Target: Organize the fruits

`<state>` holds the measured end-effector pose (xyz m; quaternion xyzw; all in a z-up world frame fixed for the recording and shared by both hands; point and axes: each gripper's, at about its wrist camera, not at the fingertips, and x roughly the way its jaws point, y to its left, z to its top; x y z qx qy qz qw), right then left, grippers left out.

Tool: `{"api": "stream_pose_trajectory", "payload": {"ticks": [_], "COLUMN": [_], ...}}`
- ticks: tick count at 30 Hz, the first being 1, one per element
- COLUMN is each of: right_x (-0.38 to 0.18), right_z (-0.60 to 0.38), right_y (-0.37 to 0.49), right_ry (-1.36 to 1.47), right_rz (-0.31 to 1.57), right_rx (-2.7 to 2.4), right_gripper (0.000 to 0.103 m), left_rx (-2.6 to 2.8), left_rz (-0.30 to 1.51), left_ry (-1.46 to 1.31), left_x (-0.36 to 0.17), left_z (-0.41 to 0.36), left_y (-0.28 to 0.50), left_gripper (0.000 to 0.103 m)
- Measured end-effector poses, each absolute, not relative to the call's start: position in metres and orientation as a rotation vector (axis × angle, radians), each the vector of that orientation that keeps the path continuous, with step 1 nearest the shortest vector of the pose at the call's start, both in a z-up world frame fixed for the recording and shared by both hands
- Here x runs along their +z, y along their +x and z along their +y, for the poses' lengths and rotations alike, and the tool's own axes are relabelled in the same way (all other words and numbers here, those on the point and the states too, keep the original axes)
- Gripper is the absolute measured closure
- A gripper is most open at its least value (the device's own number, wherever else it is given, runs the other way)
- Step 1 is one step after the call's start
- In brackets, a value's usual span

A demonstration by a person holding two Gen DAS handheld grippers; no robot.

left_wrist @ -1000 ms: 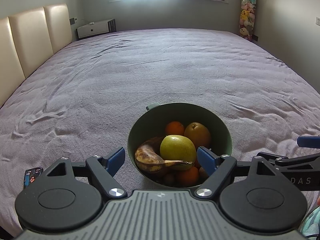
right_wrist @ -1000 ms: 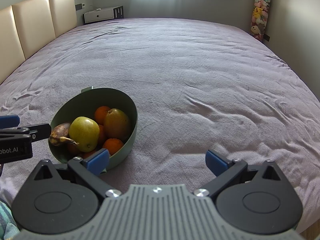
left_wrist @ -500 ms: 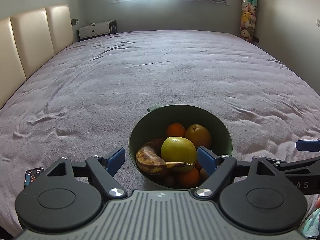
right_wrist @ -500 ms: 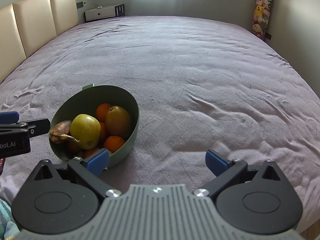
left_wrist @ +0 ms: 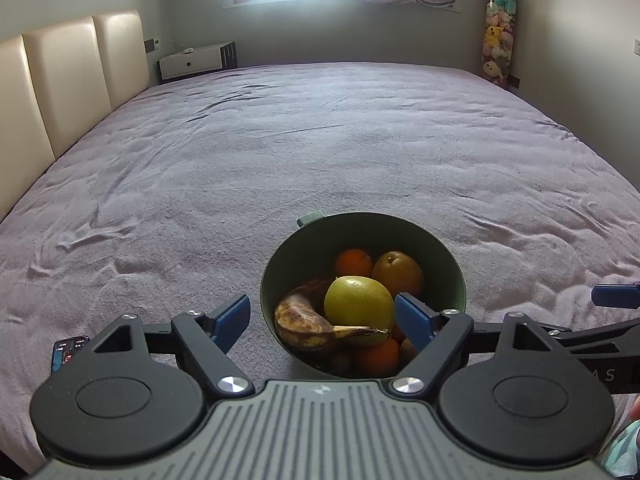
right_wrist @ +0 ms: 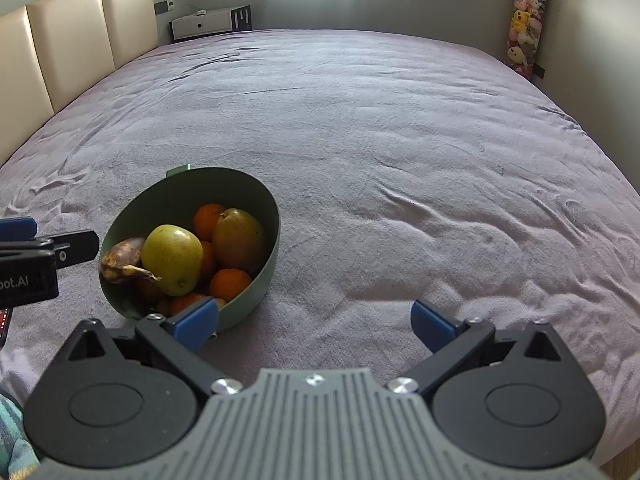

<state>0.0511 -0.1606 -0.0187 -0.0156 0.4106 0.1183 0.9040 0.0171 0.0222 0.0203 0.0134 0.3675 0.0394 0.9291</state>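
While the left gripper [left_wrist: 322, 322] hangs spread and empty over the near rim of the green bowl [left_wrist: 448, 264], the right gripper [right_wrist: 314, 324] (equally wide, empty) sits beside it; pear [left_wrist: 358, 305], banana [left_wrist: 308, 322] and oranges [left_wrist: 353, 263] fill the bowl on the bed [left_wrist: 320, 152].

Bed [right_wrist: 400, 140] lies bare beyond the fruit-filled bowl [right_wrist: 264, 208].

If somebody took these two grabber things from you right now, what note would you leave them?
Left hand-held gripper: open, empty, poised at the near rim of the green bowl.
Right hand-held gripper: open, empty, over bare bedspread right of the bowl.
Bowl holds a spotted banana, green pear, brown pear and oranges.
Done: nothing taken out.
Left: all fruit.
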Motion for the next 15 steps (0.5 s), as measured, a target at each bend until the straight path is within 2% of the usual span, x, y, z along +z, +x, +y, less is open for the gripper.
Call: {"api": "stream_pose_trajectory", "payload": {"ticks": [15], "right_x": [-0.0192], "right_z": [-0.1611], "right_y": [0.051], "right_ry": [-0.034], "right_rz": [0.852], "right_rx": [0.245], "right_gripper": [0.004], "left_rx": [0.076], "left_rz": [0.737], "left_ry": [0.032], "left_x": [0.0218], "left_z": [0.0208], "left_y": [0.0152], "left_gripper": [0.007]}}
